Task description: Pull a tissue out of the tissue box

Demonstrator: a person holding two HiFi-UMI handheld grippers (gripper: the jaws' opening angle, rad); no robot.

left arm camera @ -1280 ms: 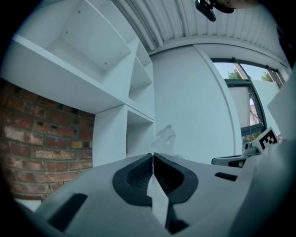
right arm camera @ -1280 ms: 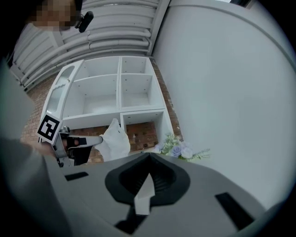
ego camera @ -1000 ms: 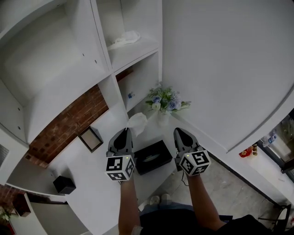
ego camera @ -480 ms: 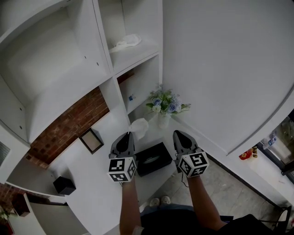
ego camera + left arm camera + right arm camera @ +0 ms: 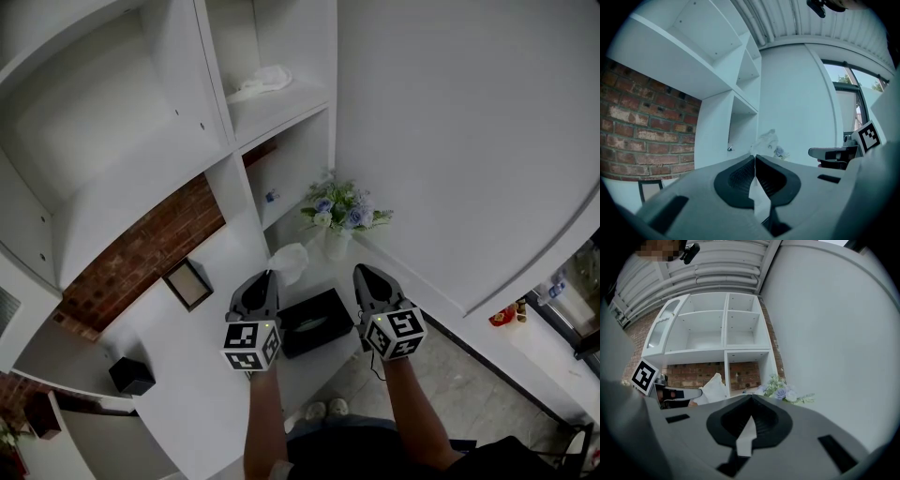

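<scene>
While clamping the tissue, left tool has tilted downward slightly.

Up top, the head camera looks steeply down on the counter, with the left gripper and right gripper near, low in the middle. The shelves stand far and left, the flowers far and centre.

The left gripper view sits low and close behind its jaws and tilts up. Brick wall lies to the left, a window to the right, and the right gripper pokes in there.

The right gripper view sits just as close. It faces the shelves head-on, and the left gripper comes in from the left.

All three views share the tissue, the flowers and the shelves.
</scene>
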